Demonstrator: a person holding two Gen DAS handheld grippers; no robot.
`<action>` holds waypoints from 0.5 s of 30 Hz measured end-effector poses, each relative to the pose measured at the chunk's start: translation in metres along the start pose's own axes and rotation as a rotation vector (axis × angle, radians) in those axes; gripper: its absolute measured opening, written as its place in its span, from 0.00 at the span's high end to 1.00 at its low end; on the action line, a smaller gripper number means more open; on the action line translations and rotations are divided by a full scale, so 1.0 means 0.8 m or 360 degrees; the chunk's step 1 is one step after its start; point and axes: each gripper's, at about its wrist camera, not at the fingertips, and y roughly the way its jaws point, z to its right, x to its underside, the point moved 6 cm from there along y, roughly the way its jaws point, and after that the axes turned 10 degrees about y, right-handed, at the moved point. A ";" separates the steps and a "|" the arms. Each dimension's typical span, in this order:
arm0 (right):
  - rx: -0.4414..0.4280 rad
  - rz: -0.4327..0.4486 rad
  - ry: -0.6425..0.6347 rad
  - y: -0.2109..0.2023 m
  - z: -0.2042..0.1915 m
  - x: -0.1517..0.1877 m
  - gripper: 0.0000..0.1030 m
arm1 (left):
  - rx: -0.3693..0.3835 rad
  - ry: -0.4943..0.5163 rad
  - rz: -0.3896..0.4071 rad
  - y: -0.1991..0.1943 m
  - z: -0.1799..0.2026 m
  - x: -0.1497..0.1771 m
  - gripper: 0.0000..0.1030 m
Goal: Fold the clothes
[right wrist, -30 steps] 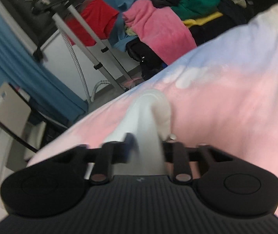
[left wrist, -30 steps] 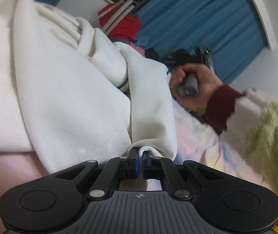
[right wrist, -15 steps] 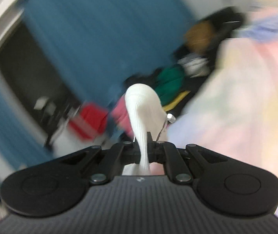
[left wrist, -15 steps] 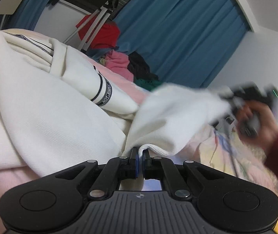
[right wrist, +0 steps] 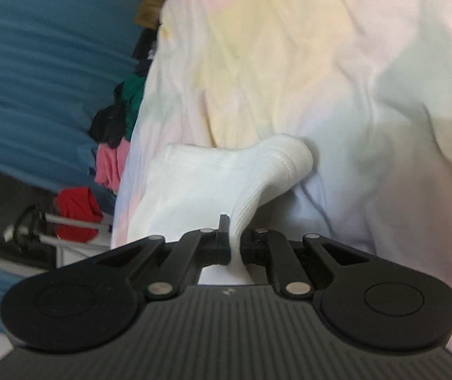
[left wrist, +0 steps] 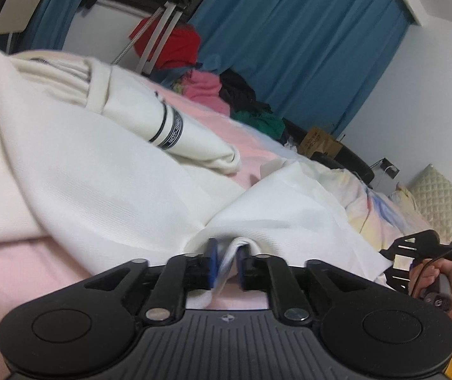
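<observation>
Jaws of left gripper opening (hem between) on white garment.

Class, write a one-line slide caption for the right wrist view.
Right tongs shut on the ribbed hem of a white garment, held above a pastel bedsheet.

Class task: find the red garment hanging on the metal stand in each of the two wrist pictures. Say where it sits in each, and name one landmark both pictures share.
Left wrist view: the red garment is at upper centre, behind the white sweater, left of the blue curtain.
Right wrist view: the red garment is at lower left, blurred, below the blue curtain.
Shared landmark: the pink garment in the clothes pile.
</observation>
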 end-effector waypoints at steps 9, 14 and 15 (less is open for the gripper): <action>-0.0021 -0.0017 0.0032 0.003 0.010 -0.012 0.93 | -0.0072 -0.0844 -0.0127 -0.051 -0.093 0.012 0.26; -0.0040 0.0045 -0.0007 0.009 -0.005 -0.021 0.93 | -0.0146 -0.1493 0.0117 -0.077 -0.175 0.032 0.26; -0.0042 0.0057 -0.0001 0.009 -0.005 -0.022 0.93 | -0.0135 -0.1604 0.0174 -0.079 -0.188 0.037 0.27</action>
